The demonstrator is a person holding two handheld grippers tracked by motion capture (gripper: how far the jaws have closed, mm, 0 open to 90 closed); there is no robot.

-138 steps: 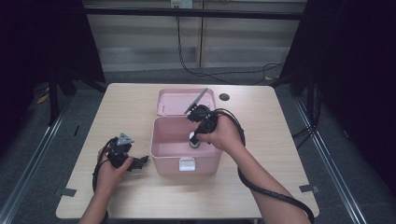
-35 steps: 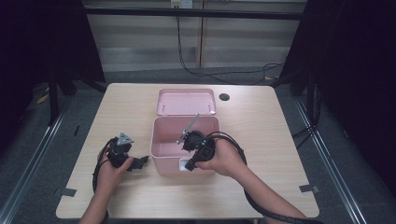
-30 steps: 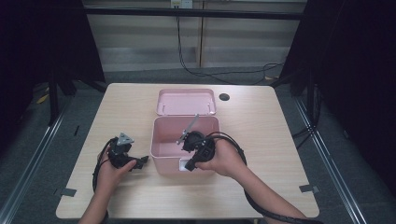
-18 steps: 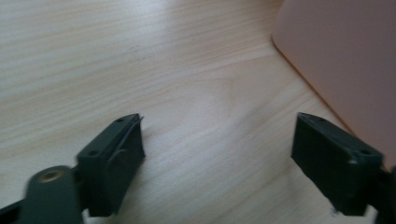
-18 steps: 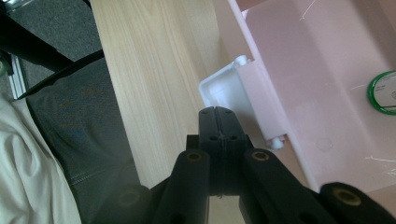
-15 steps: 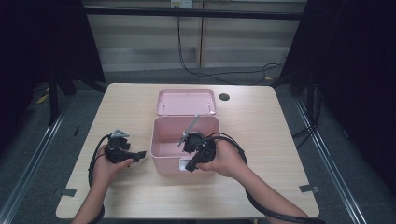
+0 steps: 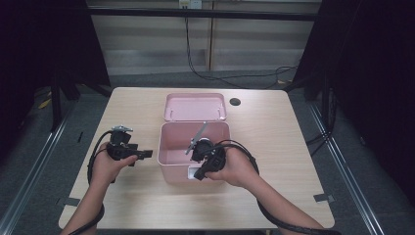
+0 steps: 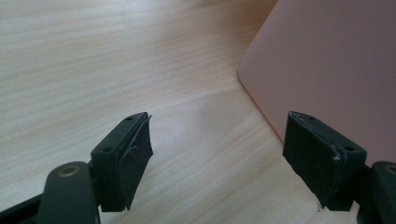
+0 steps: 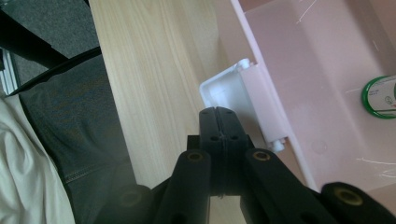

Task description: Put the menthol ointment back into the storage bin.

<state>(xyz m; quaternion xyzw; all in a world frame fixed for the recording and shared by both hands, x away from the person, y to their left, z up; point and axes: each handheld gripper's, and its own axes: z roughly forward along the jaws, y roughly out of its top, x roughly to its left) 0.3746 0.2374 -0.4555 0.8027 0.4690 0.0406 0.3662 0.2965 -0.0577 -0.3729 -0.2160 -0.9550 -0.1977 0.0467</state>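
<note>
Since earlier: the left gripper [image 7: 139, 154] had come up off the table [image 7: 293, 147] a bit and sat slightly nearer the pink box [image 7: 193, 152] than a second ago. Its jaws had just been closing in some, nothing between them. The right gripper [image 7: 199, 175] hadn't budged over that second; a few seconds back it was reaching into the box, and now it sat at the front wall.

Left gripper jaws: still spread well apart and empty. The left gripper view showed bare wood in the gap between the pads [image 8: 133, 154].

Right gripper jaws: clenched tight, pad against pad, holding nothing, right by the white latch [image 9: 224, 86].

High view extras: the whole layout. The box was mid-table with its lid [image 7: 195, 106] flipped back flat behind it, and a dark round hole [image 7: 235, 102] sat in the tabletop past the lid. A grey plate stuck up off the right gripper over the box.

Left gripper view extras: a close look at the box's rounded corner [image 8: 327, 65], just beside one jaw, not touching as far as I could tell.

Right gripper view extras: a green-rimmed round thing [image 9: 382, 95] lying inside the box, plus the person's dark trousers [image 9: 70, 130] past the table edge.

Box looks: pale pink plastic, rectangular, rounded corners, open, with fine scratches on the inside.
</note>
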